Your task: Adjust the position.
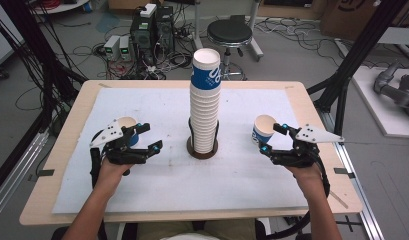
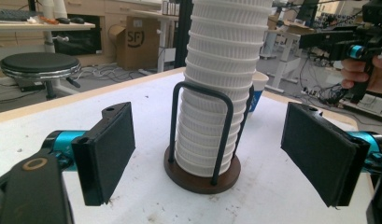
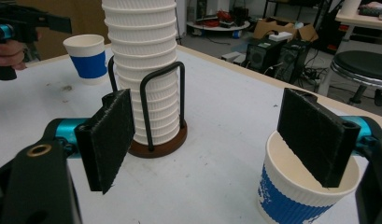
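Observation:
A tall stack of white ribbed paper cups, topped by a blue-banded one, stands in a black wire holder with a round brown base at the table's middle. My left gripper is open left of the stack and faces it. A blue-banded cup stands just behind that gripper. My right gripper is open on the right, with another blue-banded cup upright at its far jaw. That jaw's pad overlaps the cup's mouth; I cannot tell whether they touch. Nothing lies between either pair of jaws.
A white mat covers most of the wooden table. Behind the table are a black stool, computer cases and loose cables on the floor. Black frame posts rise at both sides.

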Motion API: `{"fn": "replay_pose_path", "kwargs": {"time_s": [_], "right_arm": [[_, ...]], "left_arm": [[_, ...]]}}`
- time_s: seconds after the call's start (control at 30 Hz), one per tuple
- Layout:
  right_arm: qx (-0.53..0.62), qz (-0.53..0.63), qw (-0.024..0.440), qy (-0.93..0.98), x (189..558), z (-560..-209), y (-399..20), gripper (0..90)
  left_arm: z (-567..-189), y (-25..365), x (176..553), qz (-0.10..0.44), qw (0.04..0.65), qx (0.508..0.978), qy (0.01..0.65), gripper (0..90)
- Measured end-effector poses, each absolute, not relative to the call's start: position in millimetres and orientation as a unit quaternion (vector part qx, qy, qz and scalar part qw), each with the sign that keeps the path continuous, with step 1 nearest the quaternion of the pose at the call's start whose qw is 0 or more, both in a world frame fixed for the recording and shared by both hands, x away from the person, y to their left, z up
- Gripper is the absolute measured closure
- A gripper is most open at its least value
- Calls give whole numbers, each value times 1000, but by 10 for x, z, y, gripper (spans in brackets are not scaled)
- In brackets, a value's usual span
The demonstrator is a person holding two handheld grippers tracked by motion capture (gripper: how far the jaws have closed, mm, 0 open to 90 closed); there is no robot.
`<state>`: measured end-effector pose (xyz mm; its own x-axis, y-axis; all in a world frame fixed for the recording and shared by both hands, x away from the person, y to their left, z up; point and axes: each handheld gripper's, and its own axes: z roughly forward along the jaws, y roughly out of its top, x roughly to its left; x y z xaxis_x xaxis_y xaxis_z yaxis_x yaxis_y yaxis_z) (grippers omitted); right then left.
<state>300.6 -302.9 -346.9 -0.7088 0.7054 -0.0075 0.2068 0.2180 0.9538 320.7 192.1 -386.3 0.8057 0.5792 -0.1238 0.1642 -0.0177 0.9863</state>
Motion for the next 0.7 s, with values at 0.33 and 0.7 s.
{"fn": "replay_pose_path", "kwargs": {"time_s": [0.33,0.7], "right_arm": [[318,544,225,743,3011,-3514,-3114,195],[315,542,227,745,3010,-3501,-3107,195]], "left_arm": [[-4038,1819,3272,152,586,741,289,171],[-3985,1792,3236,159,612,725,274,171]]}}
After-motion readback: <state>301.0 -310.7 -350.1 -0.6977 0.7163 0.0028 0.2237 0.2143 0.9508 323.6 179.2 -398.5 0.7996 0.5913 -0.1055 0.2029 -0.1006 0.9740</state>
